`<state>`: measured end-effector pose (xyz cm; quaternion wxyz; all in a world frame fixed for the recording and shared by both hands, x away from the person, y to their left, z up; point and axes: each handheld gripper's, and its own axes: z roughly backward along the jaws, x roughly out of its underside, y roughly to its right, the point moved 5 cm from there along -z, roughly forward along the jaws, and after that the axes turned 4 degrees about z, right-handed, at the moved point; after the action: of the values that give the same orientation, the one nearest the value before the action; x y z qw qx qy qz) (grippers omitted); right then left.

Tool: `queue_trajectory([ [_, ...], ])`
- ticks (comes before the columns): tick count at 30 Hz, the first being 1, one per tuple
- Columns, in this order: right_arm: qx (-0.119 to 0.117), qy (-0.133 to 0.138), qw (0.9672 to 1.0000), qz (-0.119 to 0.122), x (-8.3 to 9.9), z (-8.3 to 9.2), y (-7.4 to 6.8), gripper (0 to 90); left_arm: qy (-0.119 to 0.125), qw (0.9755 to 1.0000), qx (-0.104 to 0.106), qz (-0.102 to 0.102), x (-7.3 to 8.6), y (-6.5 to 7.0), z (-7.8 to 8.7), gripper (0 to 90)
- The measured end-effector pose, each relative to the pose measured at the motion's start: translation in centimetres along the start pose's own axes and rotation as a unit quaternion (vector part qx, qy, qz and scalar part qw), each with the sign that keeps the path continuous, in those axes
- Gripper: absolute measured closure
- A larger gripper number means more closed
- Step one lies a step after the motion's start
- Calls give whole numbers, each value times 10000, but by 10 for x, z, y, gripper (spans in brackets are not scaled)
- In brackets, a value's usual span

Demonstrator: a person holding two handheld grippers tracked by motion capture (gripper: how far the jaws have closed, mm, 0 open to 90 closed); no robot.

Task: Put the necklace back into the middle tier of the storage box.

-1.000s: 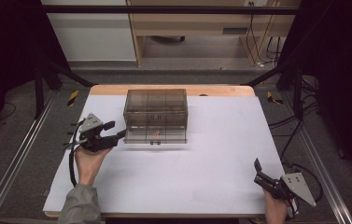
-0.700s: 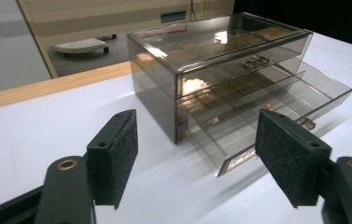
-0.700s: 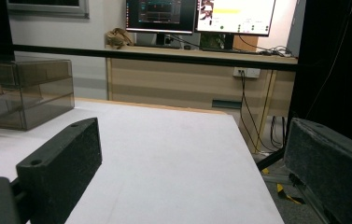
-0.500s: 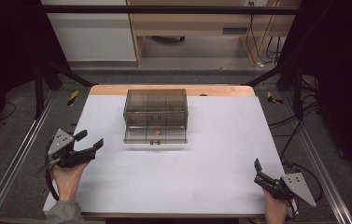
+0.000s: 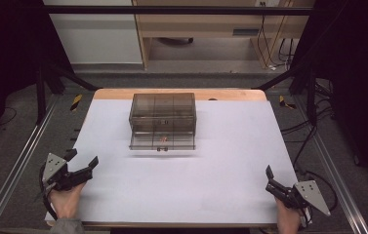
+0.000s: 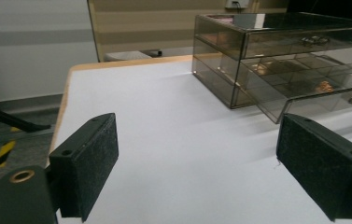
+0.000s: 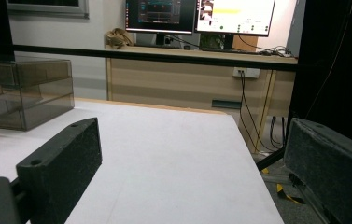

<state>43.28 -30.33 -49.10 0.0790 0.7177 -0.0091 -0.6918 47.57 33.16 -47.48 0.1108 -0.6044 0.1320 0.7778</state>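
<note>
At near-left table corner: left gripper [image 5: 81, 169], jaws just opened wide, nothing between them. Drawer box [image 5: 162, 120] lies far-right of it, mid-table, long axis left-right, bottom drawer [image 5: 162, 141] pulled out. Right gripper [image 5: 273, 181], open, empty, farther off.

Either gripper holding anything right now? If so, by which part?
Nothing held. The left gripper has just been opening its jaws, with nothing between them, well clear of the drawer box. The right gripper is open and empty near the table corner.
</note>
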Motion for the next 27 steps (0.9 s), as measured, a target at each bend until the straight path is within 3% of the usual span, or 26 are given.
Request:
queue_trajectory([
  [3,1,8,10000,3,0,0,0,45,96,9997,-100,-176,1,-1,2,124],
  [9,-6,2,10000,5,0,0,0,45,332,9990,-161,-249,7,-1,6,117],
  [27,-3,-4,10000,-3,0,0,0,45,591,9980,-91,-203,13,-1,8,118],
])
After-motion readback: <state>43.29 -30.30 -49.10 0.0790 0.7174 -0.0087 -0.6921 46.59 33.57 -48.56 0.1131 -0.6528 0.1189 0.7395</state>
